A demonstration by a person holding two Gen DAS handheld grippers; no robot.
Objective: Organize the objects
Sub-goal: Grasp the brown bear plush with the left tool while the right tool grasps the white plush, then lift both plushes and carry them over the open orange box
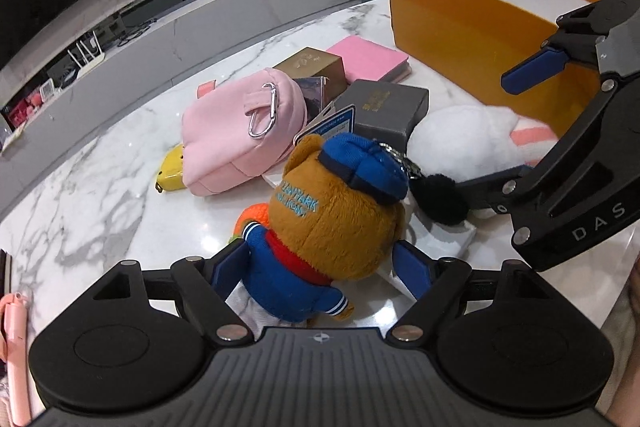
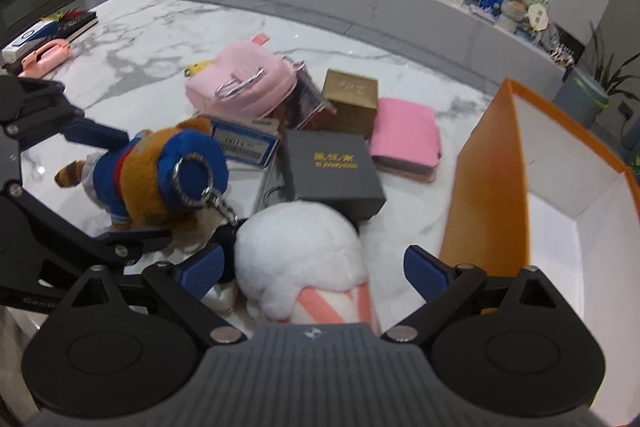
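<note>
- Straddling the bear plush [image 1: 332, 223], the left tongs [image 1: 320, 267] stand apart, a blue pad on either side of its body; whether the pads press it I cannot tell.
- Lying along the tongs' line, the bear points its capped head toward 12 o'clock.
- The right tongs [image 2: 314, 269] gape wide around the white plush [image 2: 300, 247], which lies between them with its striped end nearest the camera.
- The orange box [image 2: 492, 187] stands open at 2 o'clock from the right tongs, so the right hand looks nearer to it.
- Beyond, at 12 o'clock on the marble tabletop [image 2: 160, 27], lie the grey box [image 2: 332, 171], the pink pouch [image 2: 240, 87], the gold box [image 2: 352, 99] and a pink notebook [image 2: 404, 135].
</note>
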